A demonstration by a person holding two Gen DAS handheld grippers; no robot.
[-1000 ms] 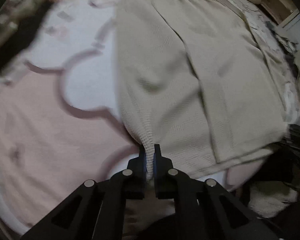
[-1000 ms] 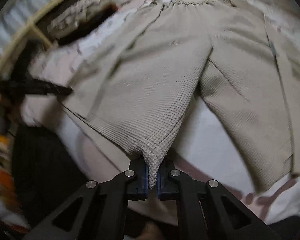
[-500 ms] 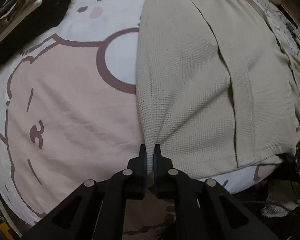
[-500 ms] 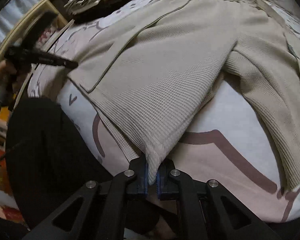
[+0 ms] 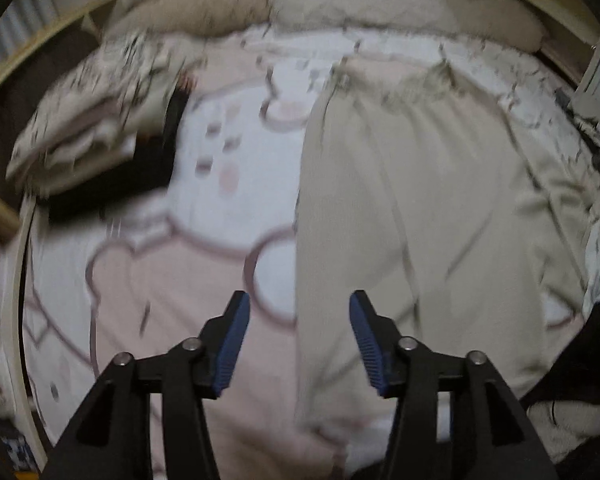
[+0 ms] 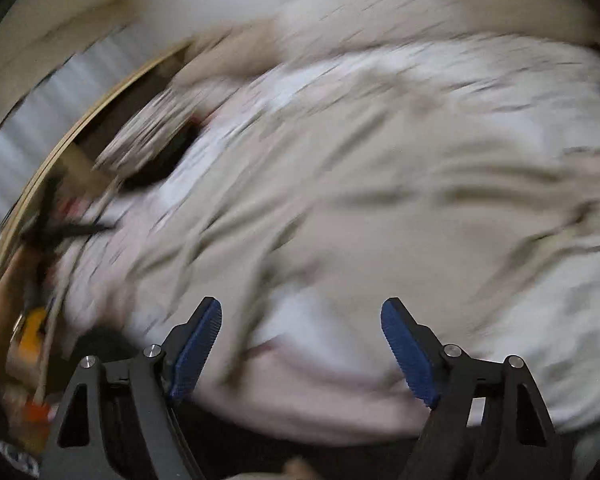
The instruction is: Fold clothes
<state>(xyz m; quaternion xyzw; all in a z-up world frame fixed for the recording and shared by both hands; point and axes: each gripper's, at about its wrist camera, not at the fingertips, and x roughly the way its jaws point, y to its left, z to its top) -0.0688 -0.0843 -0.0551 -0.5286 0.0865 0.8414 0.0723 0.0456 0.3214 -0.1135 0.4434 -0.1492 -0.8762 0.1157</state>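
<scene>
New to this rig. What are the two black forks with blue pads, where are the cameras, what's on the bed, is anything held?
No robot here: a person carries a hand-held claw in each hand, with a fisheye camera on each that looks forward along its two fingers. So each picture is one claw's own view.

Left view: the left claw, jaws opening with nothing between the blue pads. Below it lie beige trousers on a pink-and-white cartoon bedsheet, with a pile of folded clothes at the far left.

Right view, badly blurred: the right claw, jaws also opening and holding nothing, above the same beige cloth.
</scene>
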